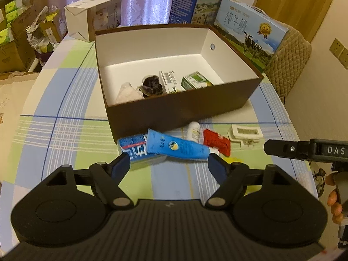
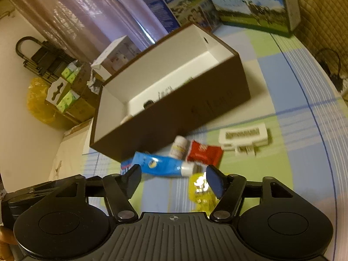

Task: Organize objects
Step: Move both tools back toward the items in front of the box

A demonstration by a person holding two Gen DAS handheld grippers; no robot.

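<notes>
A brown box (image 1: 180,108) with a white inside holds several small items, among them a dark pouch (image 1: 151,84) and a green carton (image 1: 194,80). In front of it lie a blue tube (image 1: 177,146), a blue-white carton (image 1: 136,149), a small white bottle (image 1: 194,130), a red packet (image 1: 216,142) and a white holder (image 1: 245,133). My left gripper (image 1: 168,164) is open just short of the tube. My right gripper (image 2: 173,178) is open over the tube (image 2: 162,166) and a yellow packet (image 2: 201,190). The box (image 2: 174,117), red packet (image 2: 204,154) and bottle (image 2: 179,146) also show there.
Blue milk cartons (image 1: 248,30) and a white box (image 1: 91,17) stand behind the brown box. The table has a checked cloth (image 1: 65,130). Cardboard boxes (image 1: 15,43) are stacked to the left, off the table. A quilted chair (image 1: 291,58) is at the right.
</notes>
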